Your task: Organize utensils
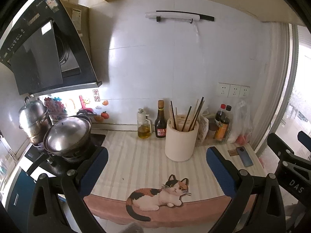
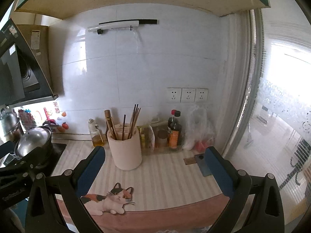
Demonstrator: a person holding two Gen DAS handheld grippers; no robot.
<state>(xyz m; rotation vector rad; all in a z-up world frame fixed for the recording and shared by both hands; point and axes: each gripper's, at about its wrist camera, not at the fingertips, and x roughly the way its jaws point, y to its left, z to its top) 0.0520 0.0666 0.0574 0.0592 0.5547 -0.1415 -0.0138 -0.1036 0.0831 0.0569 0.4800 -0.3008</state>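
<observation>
The chopsticks (image 1: 191,115) stand upright in the cream utensil holder (image 1: 181,141), tips down, upper ends fanning toward the tiled wall, a few leaning right. The holder sits on the striped cat-print mat (image 1: 147,165), ahead of both grippers and between their fingers in each view. The left gripper (image 1: 157,153) is spread wide, holding nothing — so is the right gripper (image 2: 155,153). The left wrist view alone shows the soy sauce bottle (image 1: 160,122) clearly; the right wrist view alone shows the frosted window (image 2: 281,116).
</observation>
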